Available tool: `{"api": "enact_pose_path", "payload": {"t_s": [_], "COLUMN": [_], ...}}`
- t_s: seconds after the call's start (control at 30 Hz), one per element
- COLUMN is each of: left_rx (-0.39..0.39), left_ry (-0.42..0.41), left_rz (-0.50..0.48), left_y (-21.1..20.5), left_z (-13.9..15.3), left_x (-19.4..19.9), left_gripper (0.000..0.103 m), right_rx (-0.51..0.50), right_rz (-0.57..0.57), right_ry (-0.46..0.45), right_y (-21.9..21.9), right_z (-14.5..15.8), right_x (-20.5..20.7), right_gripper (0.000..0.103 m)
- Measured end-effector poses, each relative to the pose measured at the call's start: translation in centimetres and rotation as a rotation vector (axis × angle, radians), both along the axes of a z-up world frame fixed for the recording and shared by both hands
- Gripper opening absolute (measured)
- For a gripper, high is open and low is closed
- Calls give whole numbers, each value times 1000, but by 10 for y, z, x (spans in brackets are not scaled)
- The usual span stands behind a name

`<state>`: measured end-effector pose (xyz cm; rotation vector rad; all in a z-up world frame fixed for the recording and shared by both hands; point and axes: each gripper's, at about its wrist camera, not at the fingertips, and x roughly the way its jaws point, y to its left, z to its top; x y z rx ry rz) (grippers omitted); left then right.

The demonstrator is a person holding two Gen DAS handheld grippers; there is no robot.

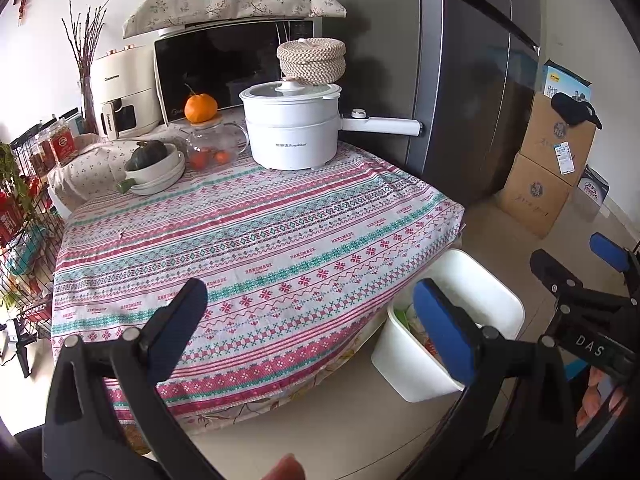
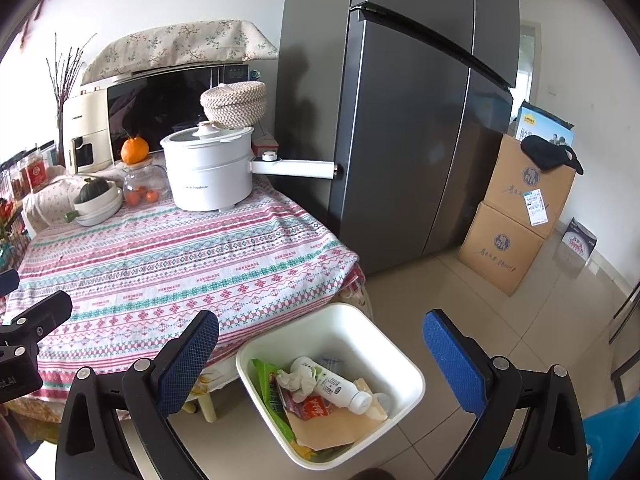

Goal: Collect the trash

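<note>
A white square trash bin (image 2: 412,376) stands on the floor at the table's near right corner. In it lie a white bottle (image 2: 334,386), a crumpled tissue (image 2: 298,378), a green wrapper (image 2: 272,392), a red packet (image 2: 314,408) and brown cardboard (image 2: 332,426). My right gripper (image 2: 320,344) hovers over the bin, open, with nothing between its blue pads. My left gripper (image 1: 310,320) hangs open above the table's front edge, empty. The same bin (image 1: 496,300) shows in the left wrist view behind the left gripper's right finger, and the right gripper (image 1: 576,260) appears there at far right.
The patterned tablecloth (image 1: 260,240) carries a white electric pot (image 1: 292,128), a glass teapot (image 1: 216,144) and stacked bowls (image 1: 156,168) at the back, before a microwave (image 1: 224,68). A grey fridge (image 2: 412,120), stacked cardboard boxes (image 2: 516,216) and a wire rack (image 1: 20,216) flank the table.
</note>
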<state>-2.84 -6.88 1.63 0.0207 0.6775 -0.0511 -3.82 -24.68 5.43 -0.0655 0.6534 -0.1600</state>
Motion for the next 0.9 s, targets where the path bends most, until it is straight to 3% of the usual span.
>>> {"api": "enact_pose_path", "payload": {"t_s": [0.9], "left_rx": [-20], "left_ry": [10], "left_rz": [8], "left_y": [4], "left_z": [3], "left_x": [-1], "left_gripper": [102], "right_rx": [-4], "right_rz": [-2], "right_ry": [-12], "right_y": [2], "right_z": [0], "right_x": [1], "right_gripper": [103]}}
